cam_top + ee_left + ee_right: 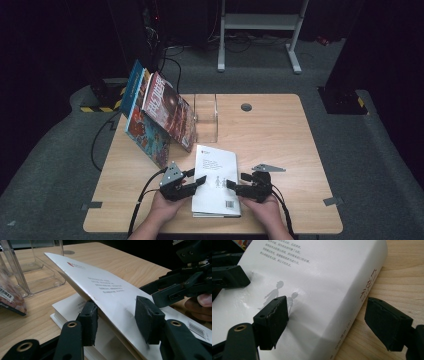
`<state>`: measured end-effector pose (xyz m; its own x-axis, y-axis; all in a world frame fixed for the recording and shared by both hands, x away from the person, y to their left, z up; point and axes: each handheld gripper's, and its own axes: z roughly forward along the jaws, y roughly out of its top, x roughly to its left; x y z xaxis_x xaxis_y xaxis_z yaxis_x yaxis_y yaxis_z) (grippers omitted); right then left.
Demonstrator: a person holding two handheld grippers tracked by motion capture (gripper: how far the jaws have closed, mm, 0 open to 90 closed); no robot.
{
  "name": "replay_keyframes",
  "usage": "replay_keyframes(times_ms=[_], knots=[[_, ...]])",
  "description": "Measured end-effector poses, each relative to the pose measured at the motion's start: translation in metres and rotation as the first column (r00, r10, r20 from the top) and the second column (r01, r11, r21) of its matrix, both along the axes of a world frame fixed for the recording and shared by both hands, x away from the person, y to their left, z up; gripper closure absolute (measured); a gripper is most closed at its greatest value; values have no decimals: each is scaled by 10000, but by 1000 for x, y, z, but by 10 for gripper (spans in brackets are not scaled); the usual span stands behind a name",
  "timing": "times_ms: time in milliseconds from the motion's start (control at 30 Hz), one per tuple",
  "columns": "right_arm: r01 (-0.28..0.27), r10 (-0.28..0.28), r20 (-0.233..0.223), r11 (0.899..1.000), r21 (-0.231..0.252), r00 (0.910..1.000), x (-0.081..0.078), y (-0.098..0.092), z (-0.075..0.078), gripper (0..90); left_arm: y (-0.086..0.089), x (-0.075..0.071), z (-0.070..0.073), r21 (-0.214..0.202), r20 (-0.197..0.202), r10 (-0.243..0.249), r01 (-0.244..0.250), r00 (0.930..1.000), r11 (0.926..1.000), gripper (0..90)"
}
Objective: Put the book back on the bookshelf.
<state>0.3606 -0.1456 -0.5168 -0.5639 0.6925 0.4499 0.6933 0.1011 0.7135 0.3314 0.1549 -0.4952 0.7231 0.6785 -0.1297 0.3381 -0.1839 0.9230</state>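
A thick white book [216,181] lies flat near the table's front edge, back cover up, with a barcode at its near end. My left gripper [196,176] reaches in from the book's left side. In the left gripper view the cover [110,290] is lifted off the pages. One jaw is under it and the other on top, with a wide gap, so the left gripper [117,317] is open. My right gripper [237,181] is at the book's right side. The right gripper [329,322] is open and straddles the spine [352,315]: one pad rests on the cover, the other hangs over the table.
A clear acrylic stand [206,117] sits behind the book, and several colourful books [157,117] lean at the back left. A grey grommet [246,107] is set in the wooden table [280,145]. The person's hands are at the front edge.
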Motion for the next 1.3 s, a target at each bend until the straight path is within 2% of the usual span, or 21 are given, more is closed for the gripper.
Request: replay_keyframes(times_ms=[267, 433, 533, 600, 833, 967, 1300], knots=[[-1, 9, -298, 9997, 252, 9996, 3, 0, -2, 155, 0, -3, 1, -6, 291, -37, 37, 9996, 10000, 541], [-47, 87, -676, 9983, 581, 9977, 6, -2, -4, 141, -1, -4, 2, -1, 433, -30, 30, 9991, 10000, 543], [-116, 178, -752, 9965, 830, 9970, 7, -4, -6, 142, -1, -6, 4, -7, 570, -34, 35, 9984, 10000, 547], [-134, 231, -953, 9947, 1016, 9952, 7, -5, -7, 140, -2, -7, 4, -14, 572, -33, 34, 9984, 10000, 549], [-282, 427, -1160, 9919, 1242, 9923, 8, -6, -9, 141, -2, -8, 6, -9, 650, -35, 36, 9979, 10000, 553], [-349, 484, -1163, 9927, 1156, 9920, 5, -6, -9, 141, -2, -7, 5, -62, 568, -26, 30, 9984, 10000, 553], [-430, 571, -1107, 9911, 1259, 9922, 5, -7, -9, 128, -2, -9, 6, 3, 894, -90, 90, 9960, 10000, 554]])
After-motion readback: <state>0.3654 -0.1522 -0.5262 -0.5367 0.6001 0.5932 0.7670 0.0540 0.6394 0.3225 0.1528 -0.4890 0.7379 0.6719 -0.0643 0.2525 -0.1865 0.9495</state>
